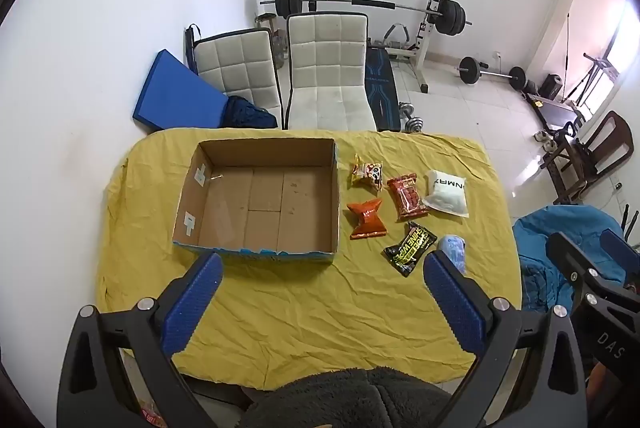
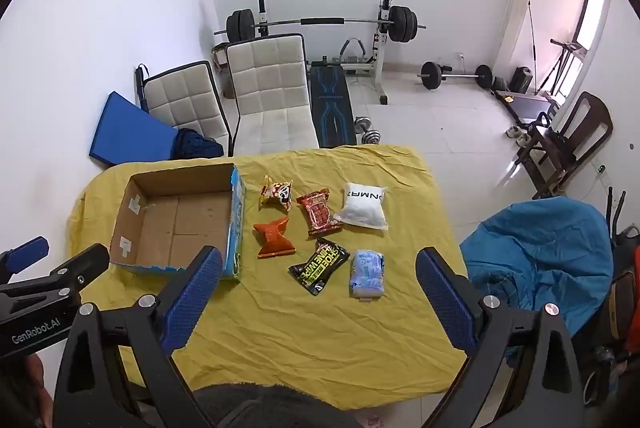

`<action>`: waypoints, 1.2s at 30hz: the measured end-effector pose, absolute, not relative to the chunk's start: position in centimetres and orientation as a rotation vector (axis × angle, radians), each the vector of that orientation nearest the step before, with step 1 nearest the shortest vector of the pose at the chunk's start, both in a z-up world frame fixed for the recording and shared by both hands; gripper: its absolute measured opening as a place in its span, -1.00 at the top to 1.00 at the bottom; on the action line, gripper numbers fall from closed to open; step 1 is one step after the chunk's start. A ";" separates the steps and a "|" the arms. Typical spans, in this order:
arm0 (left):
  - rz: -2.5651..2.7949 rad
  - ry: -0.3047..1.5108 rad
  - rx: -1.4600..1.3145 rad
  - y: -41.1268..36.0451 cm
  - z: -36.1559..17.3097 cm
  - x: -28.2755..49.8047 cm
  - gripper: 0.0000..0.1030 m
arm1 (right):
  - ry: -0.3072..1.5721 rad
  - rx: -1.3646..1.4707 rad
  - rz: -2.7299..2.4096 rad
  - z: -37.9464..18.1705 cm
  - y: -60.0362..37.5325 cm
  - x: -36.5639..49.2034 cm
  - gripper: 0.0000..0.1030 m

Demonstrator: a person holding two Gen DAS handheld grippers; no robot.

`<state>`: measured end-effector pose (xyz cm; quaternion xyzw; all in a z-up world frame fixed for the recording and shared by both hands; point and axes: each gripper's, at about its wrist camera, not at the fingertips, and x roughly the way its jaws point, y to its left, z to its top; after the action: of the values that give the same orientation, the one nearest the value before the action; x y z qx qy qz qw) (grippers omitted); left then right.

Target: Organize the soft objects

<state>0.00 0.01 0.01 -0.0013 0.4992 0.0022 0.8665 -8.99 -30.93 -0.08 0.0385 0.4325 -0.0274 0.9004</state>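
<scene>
Open brown cardboard box point(image 1: 260, 200), empty, at ten o'clock on yellow-clothed table point(image 1: 320, 308): presumably the destination. Six soft packets, led by orange crinkled pouch point(image 1: 367, 219), grouped at two o'clock, untouched. Left gripper point(image 1: 320, 268) and right gripper point(image 2: 320, 264): jaws wide, holding nothing, poised above.

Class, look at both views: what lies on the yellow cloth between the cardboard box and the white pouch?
Between the cardboard box and the white pouch lies the red snack pack, plain in the right wrist view.
</scene>
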 end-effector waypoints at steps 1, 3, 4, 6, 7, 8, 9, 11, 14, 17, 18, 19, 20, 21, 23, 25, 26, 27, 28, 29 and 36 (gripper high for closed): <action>0.006 1.046 -0.004 0.0 0.0 0.0 -1.00 | 0.894 0.078 -0.055 -0.1 -30.9 -9.0 -0.92; 0.009 1.047 -0.010 0.0 0.0 0.1 -1.00 | 0.887 0.071 -0.061 0.1 -31.0 -9.2 -0.92; 0.008 1.050 -0.015 -0.1 -0.1 0.3 -1.00 | 0.885 0.069 -0.061 0.1 -31.1 -9.4 -0.92; -0.006 1.051 -0.037 0.6 0.3 0.7 -1.00 | 0.908 0.079 -0.059 0.0 -31.3 -9.0 -0.92; 0.002 1.038 -0.018 0.1 0.6 0.3 -1.00 | 0.914 0.080 -0.055 -0.1 -31.4 -8.8 -0.92; 0.002 1.039 -0.015 0.0 0.6 0.4 -1.00 | 0.916 0.078 -0.055 -0.1 -31.5 -8.7 -0.93; 0.002 1.028 -0.021 0.0 0.7 0.0 -1.00 | 0.914 0.077 -0.055 -0.2 -31.3 -9.0 -0.92; 0.009 1.020 -0.010 -0.4 0.4 -0.6 -1.00 | 0.910 0.058 -0.070 -0.4 -30.7 -8.9 -0.92; 0.002 1.020 -0.014 -0.2 0.3 -0.6 -1.00 | 0.907 0.060 -0.071 0.3 -30.7 -9.0 -0.93; 0.003 1.020 -0.019 0.0 0.2 -0.3 -1.00 | 0.903 0.059 -0.067 0.4 -31.0 -9.0 -0.92; 0.002 1.021 -0.018 0.1 0.2 -0.2 -1.00 | 0.903 0.057 -0.067 0.4 -31.0 -9.0 -0.92; 0.004 1.019 -0.017 0.2 0.2 -0.2 -1.00 | 0.902 0.057 -0.067 0.4 -31.0 -9.0 -0.92; 0.007 1.015 -0.019 0.2 0.3 -0.3 -1.00 | 0.900 0.058 -0.068 0.4 -31.0 -9.1 -0.92; 0.007 1.013 -0.025 0.2 0.4 -0.5 -1.00 | 0.896 0.058 -0.069 0.4 -31.0 -9.2 -0.92; 0.009 1.011 -0.024 0.2 0.3 -0.6 -1.00 | 0.895 0.059 -0.068 0.4 -31.1 -9.2 -0.92; 0.007 1.010 -0.027 0.3 0.4 -0.7 -1.00 | 0.891 0.062 -0.066 0.5 -31.2 -9.2 -0.92; 0.009 1.011 -0.026 0.2 0.4 -0.7 -1.00 | 0.891 0.059 -0.068 0.5 -31.0 -9.2 -0.92; 0.009 1.010 -0.027 0.2 0.4 -0.7 -1.00 | 0.890 0.059 -0.068 0.5 -31.1 -9.2 -0.92; 0.007 1.011 -0.027 0.2 0.4 -0.7 -1.00 | 0.889 0.059 -0.067 0.5 -31.1 -9.2 -0.92; 0.006 1.012 -0.029 0.3 0.4 -0.8 -1.00 | 0.889 0.059 -0.066 0.6 -31.1 -9.2 -0.92; 0.008 1.009 -0.030 0.5 0.5 -0.8 -1.00 | 0.878 0.058 -0.060 0.9 -31.1 -9.6 -0.92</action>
<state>-0.82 0.47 0.51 -0.0144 0.4833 0.0037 0.8753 -9.62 -31.07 0.92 0.0280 0.4249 -0.0291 0.9043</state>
